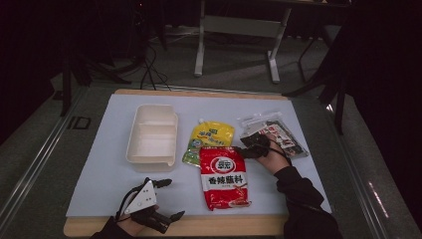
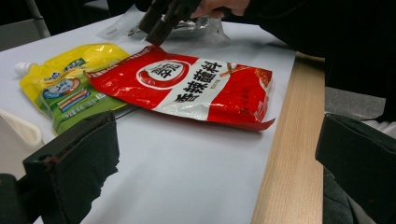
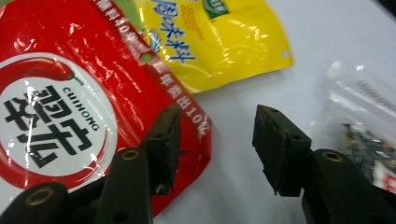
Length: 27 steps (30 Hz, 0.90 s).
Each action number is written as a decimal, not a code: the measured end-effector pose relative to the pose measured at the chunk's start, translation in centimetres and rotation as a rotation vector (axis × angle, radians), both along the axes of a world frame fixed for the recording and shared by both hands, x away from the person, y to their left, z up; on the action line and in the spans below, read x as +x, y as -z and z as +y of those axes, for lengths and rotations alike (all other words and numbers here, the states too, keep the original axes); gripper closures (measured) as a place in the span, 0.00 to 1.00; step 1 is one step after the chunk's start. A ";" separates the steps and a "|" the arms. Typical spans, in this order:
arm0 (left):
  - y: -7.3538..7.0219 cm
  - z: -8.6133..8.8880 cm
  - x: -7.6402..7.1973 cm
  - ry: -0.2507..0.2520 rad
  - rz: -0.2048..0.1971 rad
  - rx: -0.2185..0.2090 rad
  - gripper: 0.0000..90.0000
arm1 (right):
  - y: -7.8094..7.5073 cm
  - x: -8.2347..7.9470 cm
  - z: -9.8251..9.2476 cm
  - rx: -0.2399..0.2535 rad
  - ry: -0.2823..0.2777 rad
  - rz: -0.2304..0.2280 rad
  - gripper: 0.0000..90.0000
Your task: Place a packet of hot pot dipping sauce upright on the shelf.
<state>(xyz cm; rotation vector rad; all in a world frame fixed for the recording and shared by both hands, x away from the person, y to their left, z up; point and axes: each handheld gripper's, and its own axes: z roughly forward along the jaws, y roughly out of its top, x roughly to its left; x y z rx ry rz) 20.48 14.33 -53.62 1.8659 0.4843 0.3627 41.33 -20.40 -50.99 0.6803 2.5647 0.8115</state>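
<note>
My right gripper (image 3: 212,149), jaws half-parted and gripping nothing, straddles the red packet (image 1: 223,177)'s corner at its 1 o'clock; next, I judge, it must clamp that edge.

Red packet (image 2: 187,88) and yellow pouch (image 2: 65,84) are glossy plastic film; the surface (image 2: 289,154) has a matt white sheet over a smooth wood edge.

Right gripper (image 1: 241,149) at the red packet's (image 1: 224,177) top corner, yellow pouch (image 1: 211,139) alongside.
</note>
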 end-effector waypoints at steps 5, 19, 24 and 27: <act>0.0 0.0 0.0 0.001 0.000 0.002 0.01 | 0.6 0.7 0.1 -0.015 0.008 0.030 0.61; 0.0 0.0 0.0 0.002 0.001 -0.004 0.01 | 1.0 1.4 0.7 -0.065 -0.016 0.091 0.97; 0.0 0.0 0.0 0.004 0.000 -0.004 0.01 | 0.1 0.9 1.1 -0.089 -0.021 0.048 0.98; 0.0 0.0 0.0 0.004 0.003 -0.003 0.01 | -0.5 0.6 1.1 -0.088 -0.025 0.031 0.98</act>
